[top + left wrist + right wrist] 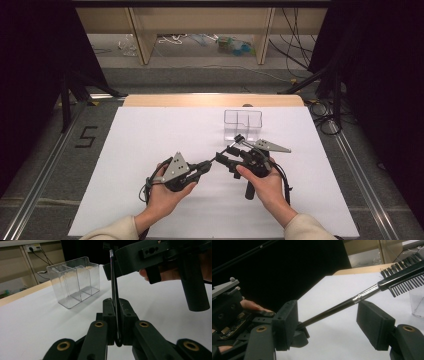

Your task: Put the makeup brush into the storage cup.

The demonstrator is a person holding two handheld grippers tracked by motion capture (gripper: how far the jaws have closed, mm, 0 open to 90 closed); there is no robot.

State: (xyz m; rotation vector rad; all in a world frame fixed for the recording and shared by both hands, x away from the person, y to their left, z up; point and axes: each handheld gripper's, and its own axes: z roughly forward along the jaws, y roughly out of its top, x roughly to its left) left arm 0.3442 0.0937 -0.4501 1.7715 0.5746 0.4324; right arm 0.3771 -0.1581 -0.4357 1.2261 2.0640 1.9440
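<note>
Bench point(150, 130) centre: left claw point(206, 164) and right claw point(227, 161) sit side by side, near the front. A brush point(226, 152) spans between them, handle end in the left claw, bristle end up past the right. Behind both, a divided box point(243, 124) stands on the bench.

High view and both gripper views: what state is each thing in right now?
Left hand-held gripper: shut on the brush handle.
Right hand-held gripper: open, jaws either side of the handle, not pressing.
Brush: held off the table, tilted, comb-and-bristle head up toward the organizer.
Clear organizer: upright on the table, compartments empty.
Table: white cover.
</note>
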